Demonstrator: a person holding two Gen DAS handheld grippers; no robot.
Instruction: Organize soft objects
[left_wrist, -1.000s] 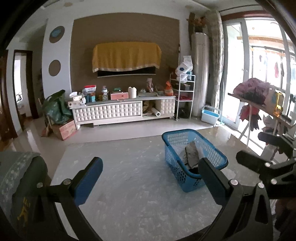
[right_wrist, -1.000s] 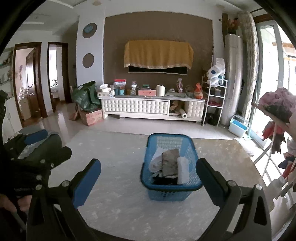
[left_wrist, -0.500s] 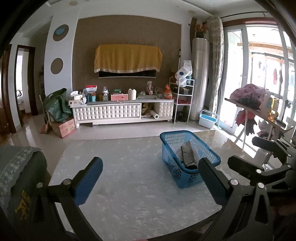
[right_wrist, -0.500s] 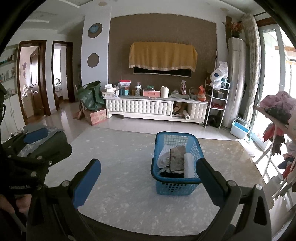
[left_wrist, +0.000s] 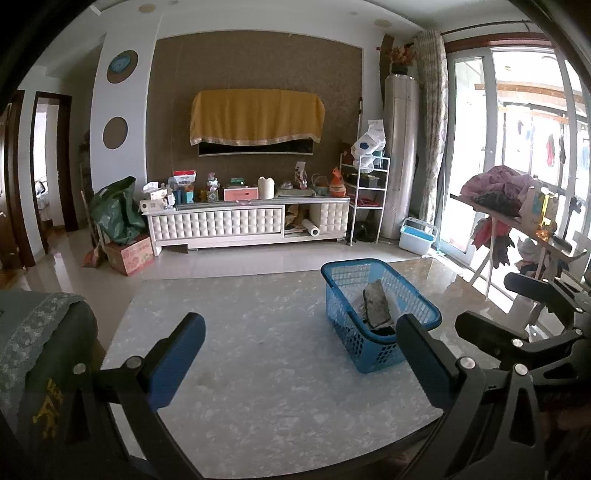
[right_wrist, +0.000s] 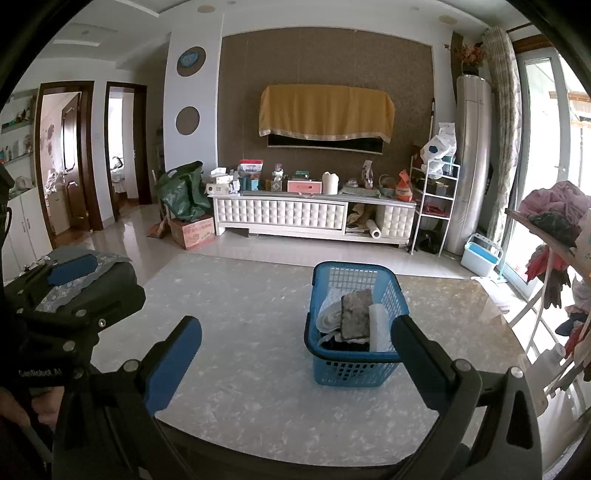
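Hovering level over marble table (right_wrist: 258, 369), left gripper (left_wrist: 295, 354), right gripper (right_wrist: 295, 354) spread wide, basket (right_wrist: 354, 365) ahead.

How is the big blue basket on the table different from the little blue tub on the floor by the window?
The blue basket has walls full of holes; the light blue tub has solid walls. The basket is deep blue, the tub paler with a white rim. The basket sits on the marble table and holds folded cloths; the tub stands on the floor, and its contents cannot be seen. Both are blue, open-topped containers.
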